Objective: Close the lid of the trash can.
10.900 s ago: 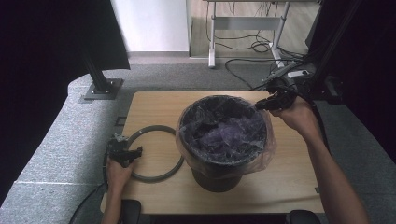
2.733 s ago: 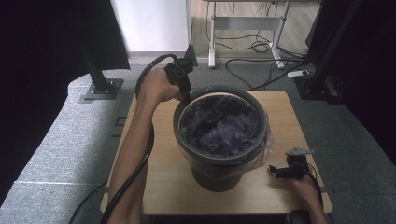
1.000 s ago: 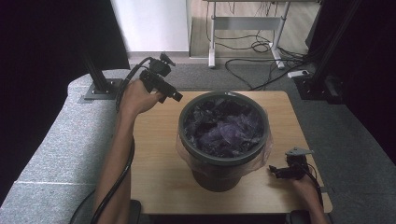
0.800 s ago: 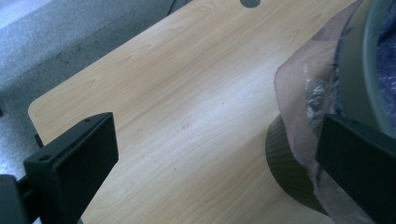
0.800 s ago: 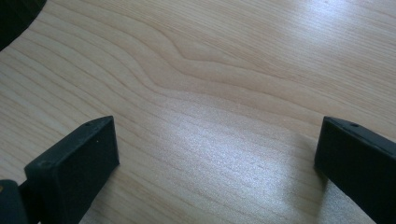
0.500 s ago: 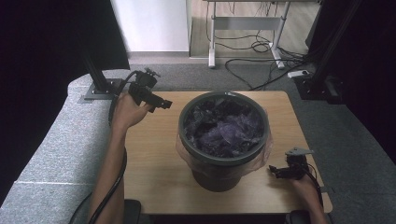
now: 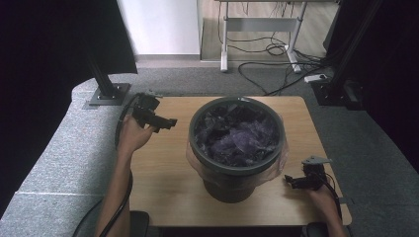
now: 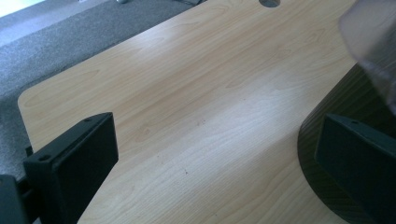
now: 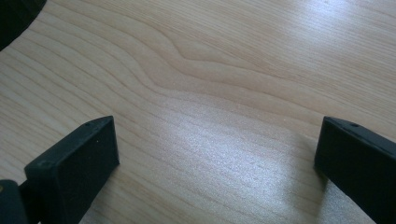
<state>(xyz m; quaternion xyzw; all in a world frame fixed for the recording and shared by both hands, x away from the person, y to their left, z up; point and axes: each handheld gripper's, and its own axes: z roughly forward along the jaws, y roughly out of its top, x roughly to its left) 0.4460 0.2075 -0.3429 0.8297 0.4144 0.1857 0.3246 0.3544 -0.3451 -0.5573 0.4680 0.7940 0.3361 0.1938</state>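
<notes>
A dark round bin (image 7: 232,185) stands mid-table, its purple liner (image 7: 237,140) bunched inside. A dark ring (image 7: 236,169) sits on its rim over a clear plastic overhang (image 7: 193,159). My left gripper (image 7: 168,122) is held above the table's far left part, pointing right toward the bin, open and empty. In the left gripper view its jaws (image 8: 219,154) stand wide apart over bare wood, with the bin's side (image 8: 322,154) at the right. My right gripper (image 7: 291,181) rests low by the bin's front right, open (image 9: 217,154) over bare wood.
The wooden table (image 7: 163,168) has rounded corners and a cable hole at its far edge. Grey carpet surrounds it. A black stand base (image 7: 106,94) sits off the far left corner. Cables (image 7: 276,49) lie on the floor behind.
The ring that lay on the table is now on the bin's rim. My left gripper has drawn back from the bin's far left rim, leftward and nearer. The right gripper stays still.
</notes>
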